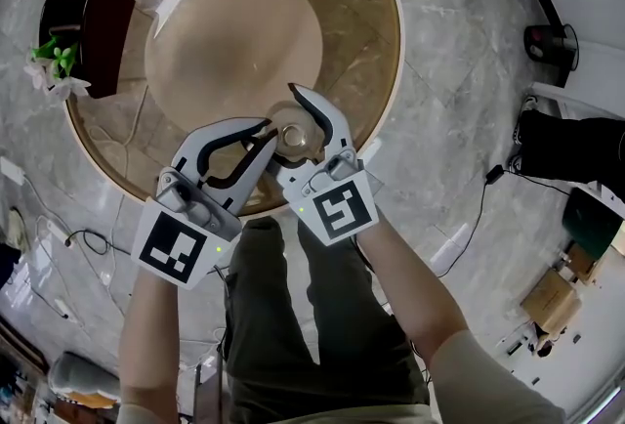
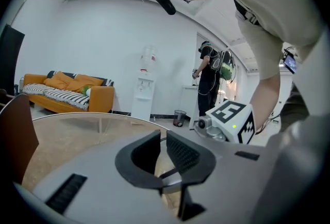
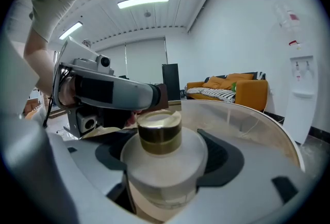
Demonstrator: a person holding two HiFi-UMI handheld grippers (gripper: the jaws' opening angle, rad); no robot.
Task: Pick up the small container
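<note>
The small container [image 1: 293, 134] is a frosted glass jar [image 3: 160, 140] with a gold collar and a pale lid, upright at the near edge of the round table [image 1: 376, 41]. My right gripper [image 1: 291, 124] has its jaws spread wide on either side of the jar. In the right gripper view the right gripper [image 3: 165, 161] has its dark pads close beside the jar's walls, and I see no squeeze. My left gripper [image 1: 266, 131] is just left of the jar, shut and empty. In the left gripper view the left gripper [image 2: 161, 140] has its pads together.
A large beige dome [image 1: 234, 31] covers the middle of the table. A dark brown box [image 1: 98, 26] and a small green plant [image 1: 54, 61] stand at its left edge. Cables [image 1: 88, 241] lie on the marble floor. An orange sofa [image 2: 69, 91] and a standing person [image 2: 209, 81] are far off.
</note>
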